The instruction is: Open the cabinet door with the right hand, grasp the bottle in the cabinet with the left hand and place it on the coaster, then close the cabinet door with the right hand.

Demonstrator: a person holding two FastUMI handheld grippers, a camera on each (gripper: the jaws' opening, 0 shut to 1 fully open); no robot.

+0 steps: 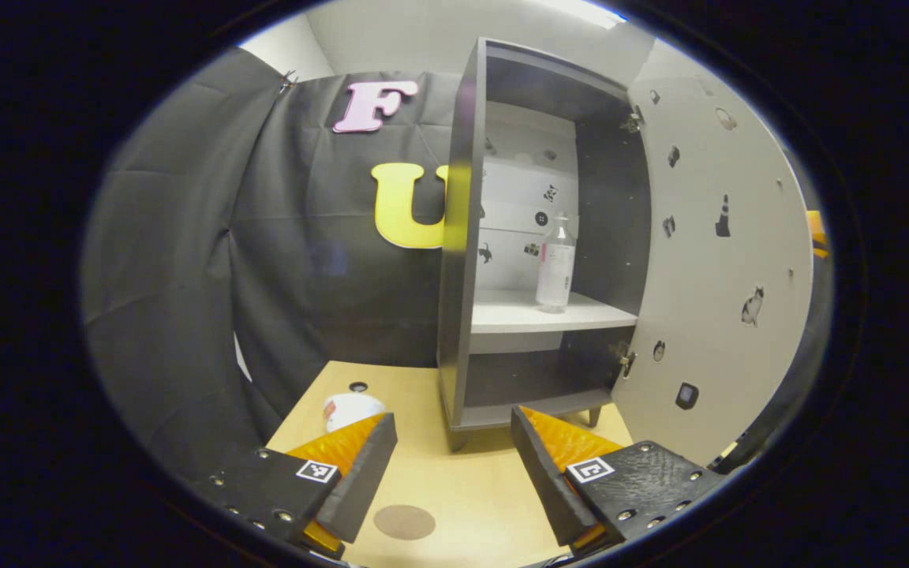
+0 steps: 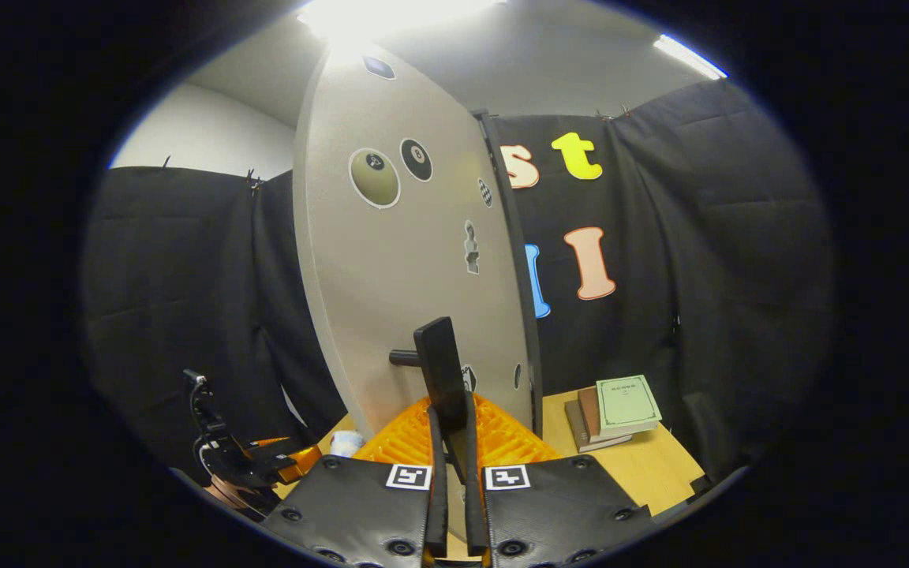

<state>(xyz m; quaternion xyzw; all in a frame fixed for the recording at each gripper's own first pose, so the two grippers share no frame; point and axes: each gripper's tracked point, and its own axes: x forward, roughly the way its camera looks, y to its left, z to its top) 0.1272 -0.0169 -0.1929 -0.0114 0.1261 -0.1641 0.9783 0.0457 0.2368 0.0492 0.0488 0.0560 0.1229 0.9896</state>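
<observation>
The grey cabinet (image 1: 458, 260) stands with its door (image 1: 723, 252) swung wide to the right. A clear bottle (image 1: 555, 264) with a white label stands upright on the middle shelf. My left gripper (image 1: 454, 465) is open and hovers above the wooden table in front of the cabinet, well short of the bottle. A round brown coaster (image 1: 404, 521) lies on the table between its fingers. In the right gripper view, my right gripper (image 2: 452, 430) is shut on the door's dark handle (image 2: 440, 367), and the door (image 2: 415, 260) faces the camera. The left gripper (image 2: 253, 465) appears at lower left.
A white round object (image 1: 350, 409) lies on the table (image 1: 470, 489) left of the cabinet. A stack of books (image 2: 616, 410) sits on the table to the right of the door. Black cloth walls close in the booth.
</observation>
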